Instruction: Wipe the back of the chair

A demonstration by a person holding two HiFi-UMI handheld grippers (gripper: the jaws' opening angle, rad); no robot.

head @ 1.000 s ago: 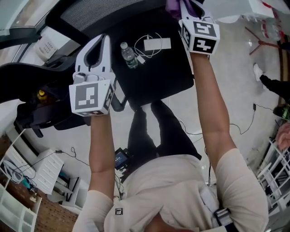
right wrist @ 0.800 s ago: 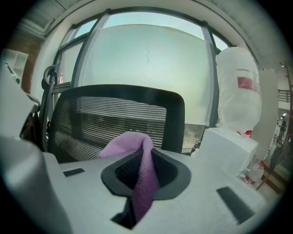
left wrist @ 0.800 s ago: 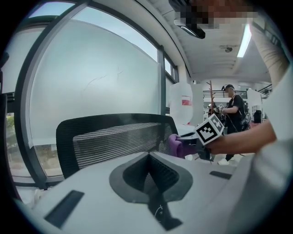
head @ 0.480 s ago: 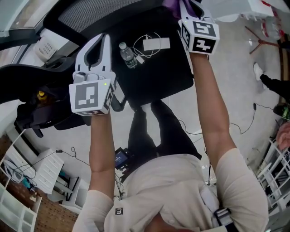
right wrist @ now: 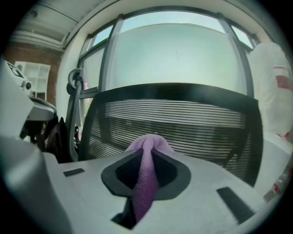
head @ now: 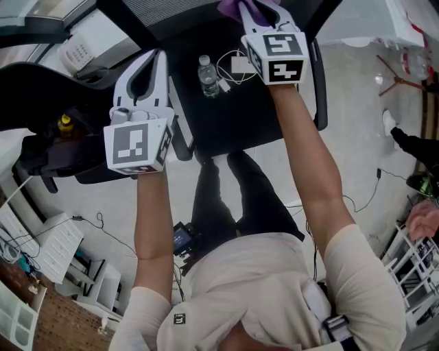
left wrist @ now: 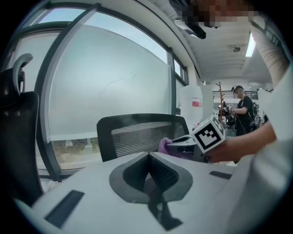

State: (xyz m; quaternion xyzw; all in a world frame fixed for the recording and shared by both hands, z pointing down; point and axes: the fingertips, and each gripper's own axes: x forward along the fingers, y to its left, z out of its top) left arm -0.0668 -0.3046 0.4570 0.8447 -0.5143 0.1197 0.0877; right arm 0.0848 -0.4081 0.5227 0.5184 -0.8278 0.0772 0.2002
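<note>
At the chair seat's left edge, the left gripper (head: 152, 65) was held with jaws closed and nothing between them. Further right, the right gripper (head: 257, 20) was found clamped on a purple cloth (right wrist: 145, 176), which was held close before the chair back (right wrist: 183, 123).

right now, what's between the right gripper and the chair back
Only the purple cloth the right gripper clamps, bulging toward the chair back; right gripper view shows it.
</note>
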